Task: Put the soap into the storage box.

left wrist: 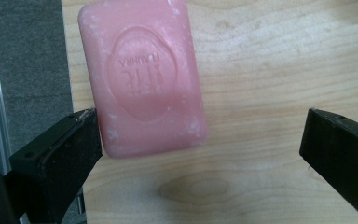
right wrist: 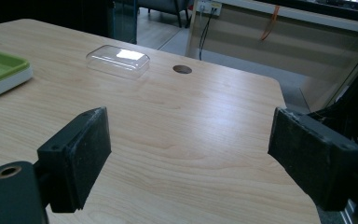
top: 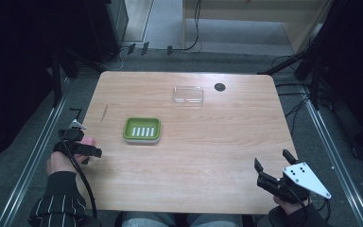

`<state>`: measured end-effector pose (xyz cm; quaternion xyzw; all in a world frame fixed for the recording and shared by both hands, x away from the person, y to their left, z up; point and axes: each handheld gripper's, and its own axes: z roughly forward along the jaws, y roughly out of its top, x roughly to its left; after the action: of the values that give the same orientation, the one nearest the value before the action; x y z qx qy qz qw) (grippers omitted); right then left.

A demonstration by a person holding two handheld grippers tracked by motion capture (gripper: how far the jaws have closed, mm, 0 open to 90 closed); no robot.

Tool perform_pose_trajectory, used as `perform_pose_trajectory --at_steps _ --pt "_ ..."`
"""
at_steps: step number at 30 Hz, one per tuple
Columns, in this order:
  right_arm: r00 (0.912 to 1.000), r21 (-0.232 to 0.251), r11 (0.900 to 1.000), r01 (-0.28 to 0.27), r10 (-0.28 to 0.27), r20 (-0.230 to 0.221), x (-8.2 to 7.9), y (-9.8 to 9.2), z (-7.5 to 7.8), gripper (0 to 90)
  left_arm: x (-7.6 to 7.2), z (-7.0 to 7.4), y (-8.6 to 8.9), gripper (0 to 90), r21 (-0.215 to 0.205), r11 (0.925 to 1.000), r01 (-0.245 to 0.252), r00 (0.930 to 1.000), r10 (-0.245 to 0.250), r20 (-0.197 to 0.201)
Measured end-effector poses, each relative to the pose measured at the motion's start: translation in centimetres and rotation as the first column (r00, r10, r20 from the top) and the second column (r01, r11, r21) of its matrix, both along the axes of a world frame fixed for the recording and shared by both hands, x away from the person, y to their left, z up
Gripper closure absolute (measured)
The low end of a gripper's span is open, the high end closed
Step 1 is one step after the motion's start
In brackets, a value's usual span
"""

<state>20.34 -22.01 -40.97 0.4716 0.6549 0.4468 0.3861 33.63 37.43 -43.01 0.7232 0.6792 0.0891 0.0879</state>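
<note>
1. Hovering my left gripper (left wrist: 200, 144), jaws spread wide, over the pink soap bar (left wrist: 142, 77) at the table's (top: 194, 165) left edge.
2. Soap looks rigid, probably slippery; I'd grip its long sides.
3. Right gripper (right wrist: 189, 154) stands open, empty.

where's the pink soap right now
The pink soap lies flat at the table's left edge, under the left gripper, whose open jaws straddle it; the green soap dish sits to its right.
</note>
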Motion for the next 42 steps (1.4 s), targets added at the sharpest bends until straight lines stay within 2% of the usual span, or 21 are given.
perform_pose_trajectory --at_steps 7,9,13,23,34,36,38,42 --pt "1.0 0.001 1.0 0.004 -0.004 -0.002 0.0 0.0 0.0 13.7 1.1 0.0 0.6 0.0 0.002 0.9998 -0.022 0.9997 0.022 0.011" --pt "1.0 0.001 1.0 0.005 -0.005 -0.004 0.0 0.0 0.0 13.7 1.5 -0.2 0.9 0.0 0.001 0.9996 -0.027 0.9996 0.027 -0.003" --pt "1.0 0.0 1.0 0.004 -0.004 -0.004 0.0 0.0 0.0 13.7 1.9 -0.3 1.1 0.0 0.008 0.9993 -0.037 0.9993 0.037 -0.002" --pt "1.0 -0.002 1.0 0.004 -0.004 -0.006 0.1 0.0 0.0 13.8 3.3 -0.8 1.6 0.0 0.023 0.9985 -0.049 0.9979 0.05 -0.04" --pt "1.0 0.0 1.0 0.005 -0.005 -0.006 0.1 0.0 0.0 13.8 4.0 -1.5 1.6 0.0 0.04 0.998 -0.05 0.9955 0.053 -0.079" --pt "1.0 -0.001 1.0 0.005 -0.005 -0.006 0.1 0.0 0.0 13.7 4.0 -1.6 1.7 2.2 0.034 0.998 -0.054 0.9956 0.056 -0.075" --pt "1.0 0.002 1.0 0.006 -0.006 -0.006 0.1 0.0 0.0 13.7 4.0 -1.6 1.8 12.5 0.035 0.9978 -0.057 0.9954 0.059 -0.075" --pt "1.0 0.0 1.0 0.004 -0.004 -0.006 0.1 -0.1 0.0 13.7 4.0 -1.6 1.8 14.0 0.031 0.9979 -0.056 0.9955 0.058 -0.074"
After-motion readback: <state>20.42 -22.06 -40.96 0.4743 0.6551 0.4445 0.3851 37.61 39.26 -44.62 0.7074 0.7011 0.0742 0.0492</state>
